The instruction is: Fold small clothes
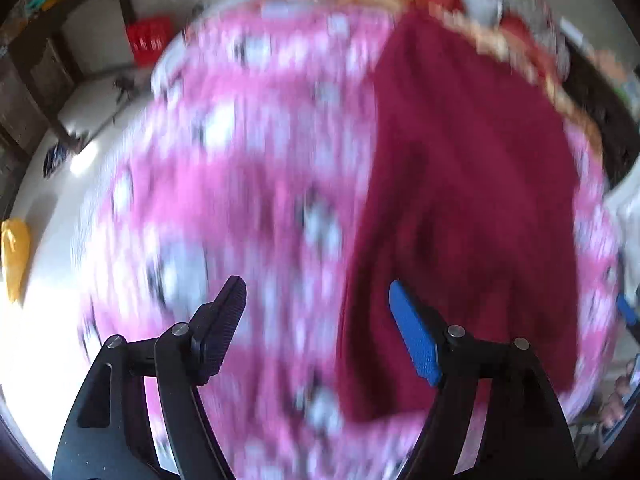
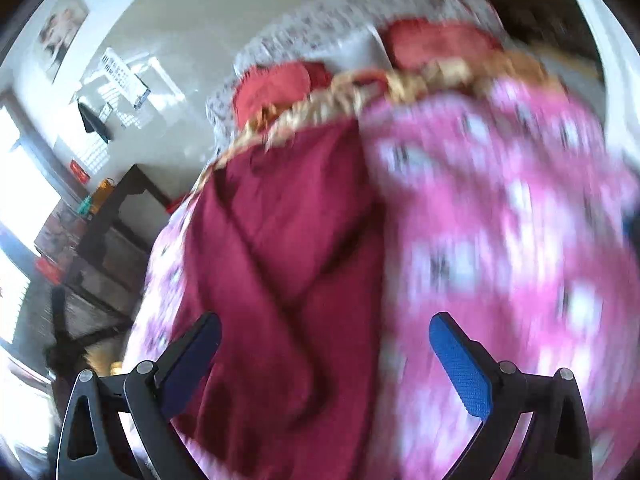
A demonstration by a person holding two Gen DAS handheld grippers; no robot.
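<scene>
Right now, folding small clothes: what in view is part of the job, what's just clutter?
Job:
maroon garment
left gripper, open
right gripper, open
pink patterned blanket, work surface

Clutter:
red pillows
red crate
yellow item
dark wooden desk

Garment (image 1: 460,208) flat on blanket (image 1: 248,168); pillows (image 2: 272,88) behind, past the blanket's far edge; desk (image 2: 120,216) left of bed, on floor (image 1: 48,320).
</scene>
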